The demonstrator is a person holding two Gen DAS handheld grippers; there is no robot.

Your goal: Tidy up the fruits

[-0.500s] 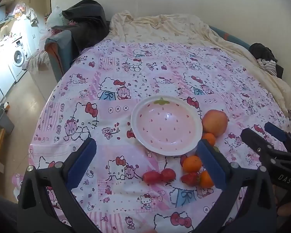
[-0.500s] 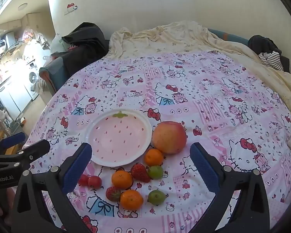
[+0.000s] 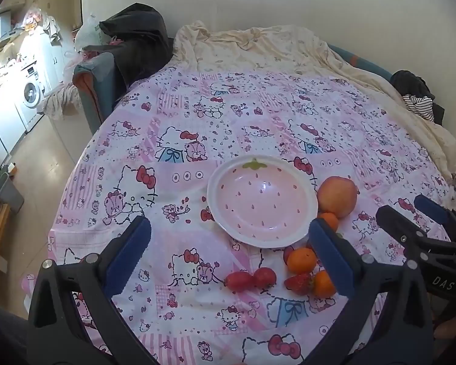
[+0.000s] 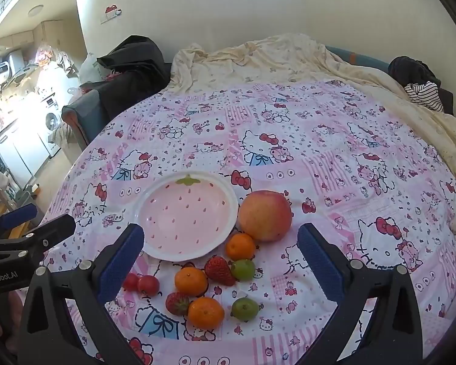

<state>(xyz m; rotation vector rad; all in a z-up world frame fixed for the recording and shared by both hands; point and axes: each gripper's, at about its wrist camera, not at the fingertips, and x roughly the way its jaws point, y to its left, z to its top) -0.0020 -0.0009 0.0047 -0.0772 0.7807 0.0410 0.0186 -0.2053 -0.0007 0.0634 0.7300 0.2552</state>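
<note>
Both tools are held spread wide — the left gripper [image 3: 229,252] and right gripper [image 4: 220,258] grasp nothing — above the strawberry plate [image 4: 155,251], apple [image 4: 265,215] and scattered small fruits.

Right gripper [image 4: 220,251]: jaws spread wide, above the fruit.
Plate [image 4: 155,245]: bare.
Apple [image 4: 264,215]: just beside the plate.

one plate [image 4: 155,251], one apple [image 4: 264,215], three oranges [image 4: 191,281], two strawberries [image 4: 219,270], two limes [image 4: 243,269], seemingly two tomatoes [image 4: 148,285]
</note>
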